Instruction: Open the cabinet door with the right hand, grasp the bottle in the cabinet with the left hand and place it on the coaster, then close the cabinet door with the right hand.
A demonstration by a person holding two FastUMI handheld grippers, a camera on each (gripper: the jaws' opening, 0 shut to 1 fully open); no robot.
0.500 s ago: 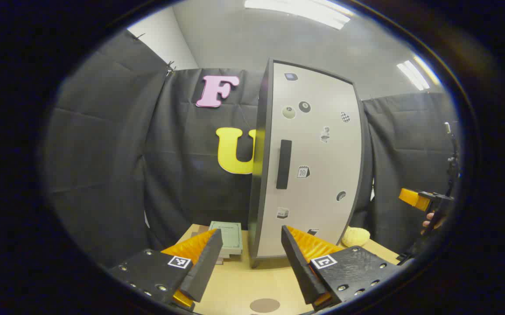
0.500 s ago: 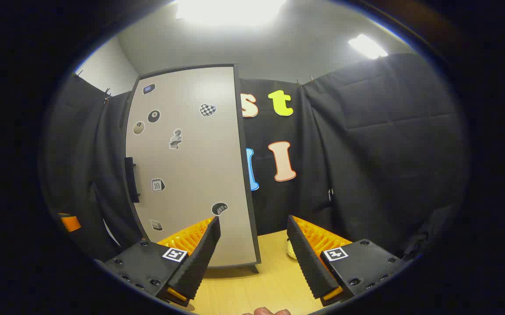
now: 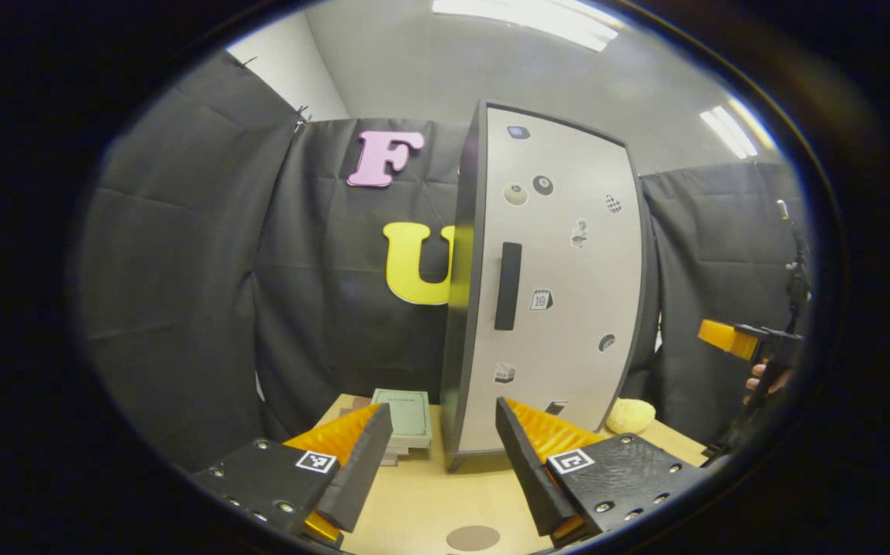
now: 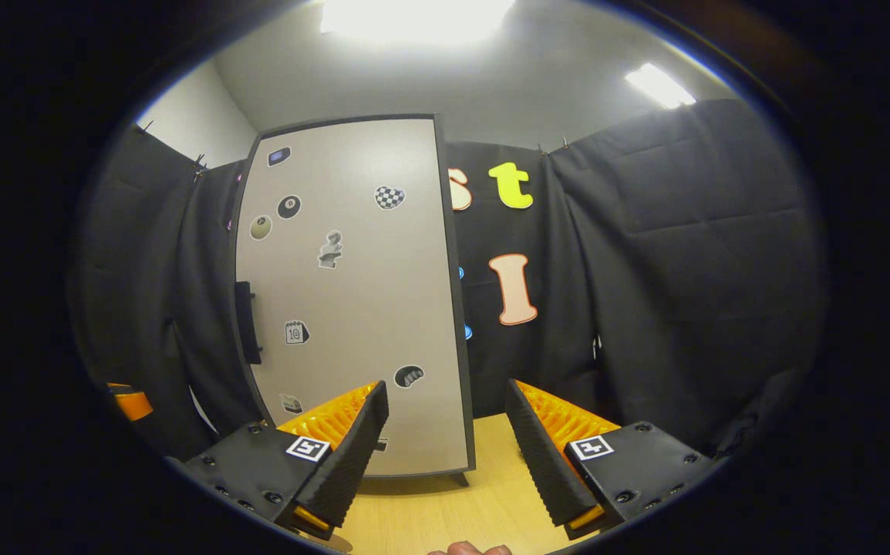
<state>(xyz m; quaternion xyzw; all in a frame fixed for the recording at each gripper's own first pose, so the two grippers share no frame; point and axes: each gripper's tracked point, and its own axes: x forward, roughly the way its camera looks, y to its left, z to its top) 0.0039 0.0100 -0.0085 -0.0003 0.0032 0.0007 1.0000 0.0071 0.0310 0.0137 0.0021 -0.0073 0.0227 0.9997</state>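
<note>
Fingers of the left gripper (image 3: 437,462) stand well apart with nothing between them, held above the light wooden bench (image 3: 422,501). Just under them, at the bench's near edge, lies the round brown coaster (image 3: 473,537), flat and bare. Beyond the fingertips stands the tall cabinet with dark frame and pale grey door (image 3: 549,277), upright toward the far edge of the bench; the door is shut, so the bottle inside cannot be seen. A dark vertical bar handle (image 3: 507,286) sits near the door's left edge, and small stickers (image 3: 541,299) dot the panel. To the left of the cabinet's foot, a pale green book (image 3: 402,406) rests on a small stack at the bench's far left corner. To the right of the cabinet's foot lies a soft yellow object (image 3: 630,415), near the far right edge.

In the right gripper view, the right gripper (image 4: 445,455) likewise has its fingers spread wide and holds nothing. It faces the cabinet door's right part, apart from it, with the handle well off to the left. In the left gripper view, that same gripper shows far to the right, a person's fingers (image 3: 755,381) wrapped on its grip.
</note>
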